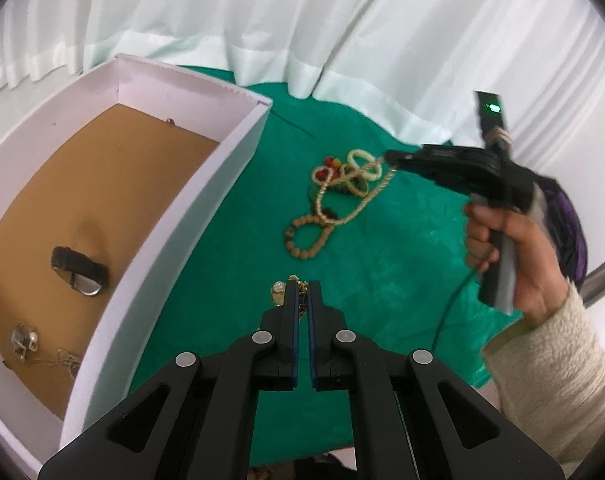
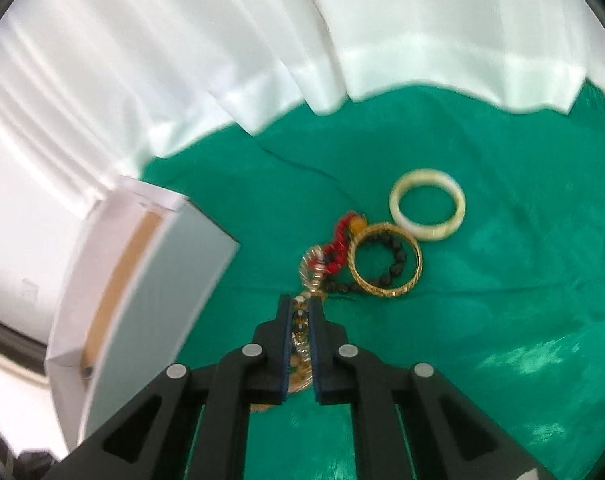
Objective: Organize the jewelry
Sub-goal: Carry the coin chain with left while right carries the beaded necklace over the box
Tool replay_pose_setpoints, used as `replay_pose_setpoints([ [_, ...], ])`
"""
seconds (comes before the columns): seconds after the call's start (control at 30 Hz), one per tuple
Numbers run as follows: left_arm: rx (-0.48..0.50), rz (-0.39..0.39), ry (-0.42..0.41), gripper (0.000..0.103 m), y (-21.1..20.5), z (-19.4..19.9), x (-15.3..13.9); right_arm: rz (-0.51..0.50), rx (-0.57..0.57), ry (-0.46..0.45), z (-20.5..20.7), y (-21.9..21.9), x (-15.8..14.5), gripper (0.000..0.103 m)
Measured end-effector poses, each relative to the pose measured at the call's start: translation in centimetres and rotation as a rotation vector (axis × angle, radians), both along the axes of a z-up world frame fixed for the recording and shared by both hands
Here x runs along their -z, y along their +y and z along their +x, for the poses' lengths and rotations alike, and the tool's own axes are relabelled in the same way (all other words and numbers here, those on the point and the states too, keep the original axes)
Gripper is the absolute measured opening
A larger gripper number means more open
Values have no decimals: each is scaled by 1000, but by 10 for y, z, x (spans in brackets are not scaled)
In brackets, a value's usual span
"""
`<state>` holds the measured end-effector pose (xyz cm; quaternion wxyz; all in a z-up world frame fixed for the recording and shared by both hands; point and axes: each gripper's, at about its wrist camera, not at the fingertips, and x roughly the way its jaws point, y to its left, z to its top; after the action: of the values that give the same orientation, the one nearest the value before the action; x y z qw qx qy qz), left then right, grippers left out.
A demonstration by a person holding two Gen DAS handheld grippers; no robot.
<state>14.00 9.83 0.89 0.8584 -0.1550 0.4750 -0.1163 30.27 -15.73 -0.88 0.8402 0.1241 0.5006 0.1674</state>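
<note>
Landmark: the white box (image 1: 158, 216), with a brown floor, is standing on the green cloth (image 1: 382, 264); every place below is given relative to it.
Left gripper (image 1: 301, 292): its fingers are pinching a small gold piece with a pale stone (image 1: 279, 292), just beside the box's long outer wall, on the pile side.
Right gripper (image 2: 302, 312): its fingers are pressing on a gold chain with amber beads (image 2: 300, 332), which is running down between the pads; in the left wrist view the rope-like strand is trailing from its tip back into the pile.
Done so far: a black-strapped watch (image 1: 80, 274) and a silver pendant on a thin chain (image 1: 24, 340) are lying on the box floor, near the wall facing the pile.
Left to do: most of the jewelry is still sitting outside the box, near its far corner: a cream bangle (image 2: 428, 210), a gold bangle (image 2: 386, 266) touching it, red beads (image 2: 340, 242) and black beads (image 2: 390, 268) partly inside the gold ring, and a wooden bead bracelet (image 1: 308, 236).
Progress, as a judgement: early, with two pieces stored, two being gripped and a tangled pile waiting.
Risk, as a judgement: the strand the right gripper is holding is looking entangled with the pile, so lifting it may drag other pieces along.
Surface: the green cloth is lying wrinkled but flat around the box.
Room: white curtains (image 2: 222, 60) are hanging behind the box, their hems resting on the cloth.
</note>
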Motion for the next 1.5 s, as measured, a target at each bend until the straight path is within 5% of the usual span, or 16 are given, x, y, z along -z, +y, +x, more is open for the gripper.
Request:
replay_pose_setpoints([
  [0.43, -38, -88, -77, 2, 36, -17, -107, 25, -207, -279, -32, 66, -153, 8],
  [0.63, -111, -34, -146, 2, 75, -21, -150, 68, -333, -366, -45, 126, -211, 8],
  [0.8, -217, 2, -155, 1, 124, -15, -154, 115, -421, -407, -50, 185, -240, 8],
  [1.1, -395, 23, -44, 1, 208, -5, -95, 178, -548, -318, -48, 287, -206, 8],
  [1.5, -505, 78, 86, 2, 248, -13, -14, 4, -651, -170, -58, 382, -84, 8],
])
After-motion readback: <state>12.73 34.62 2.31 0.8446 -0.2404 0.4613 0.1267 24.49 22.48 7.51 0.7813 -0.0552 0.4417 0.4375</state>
